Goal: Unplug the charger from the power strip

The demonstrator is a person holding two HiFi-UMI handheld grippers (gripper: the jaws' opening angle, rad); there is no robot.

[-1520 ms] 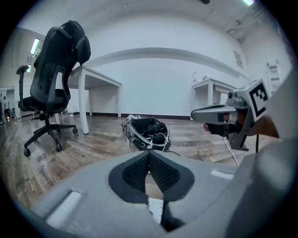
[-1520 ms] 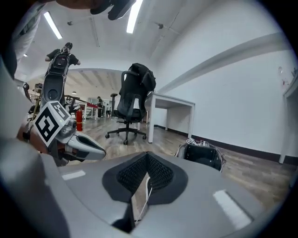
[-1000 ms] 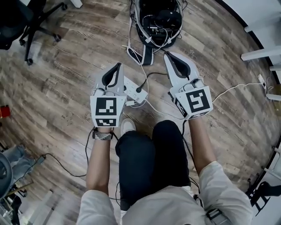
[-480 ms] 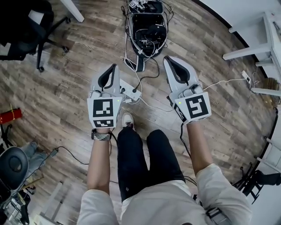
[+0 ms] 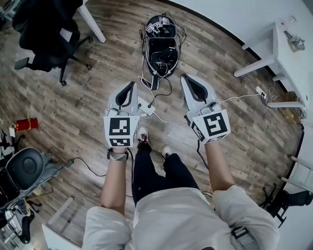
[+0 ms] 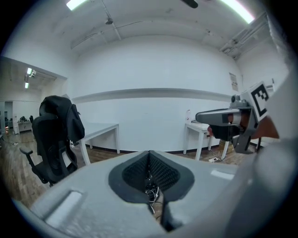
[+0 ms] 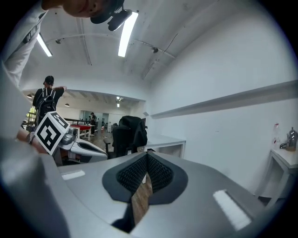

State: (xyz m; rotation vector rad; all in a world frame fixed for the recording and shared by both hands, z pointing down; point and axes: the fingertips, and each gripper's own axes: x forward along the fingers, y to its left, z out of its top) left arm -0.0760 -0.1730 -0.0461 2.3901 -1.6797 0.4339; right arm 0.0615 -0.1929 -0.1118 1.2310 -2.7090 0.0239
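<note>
Power strip on floor, charger seemingly plugged

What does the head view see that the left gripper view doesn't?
Only the head view shows what lies at the person's feet: the white power strip on the floor, and the person's legs and shoes. Only the left gripper view shows the ceiling lights overhead. Both views show the black office chair, the right gripper, and the left gripper, whose jaws are together with nothing held.
</note>
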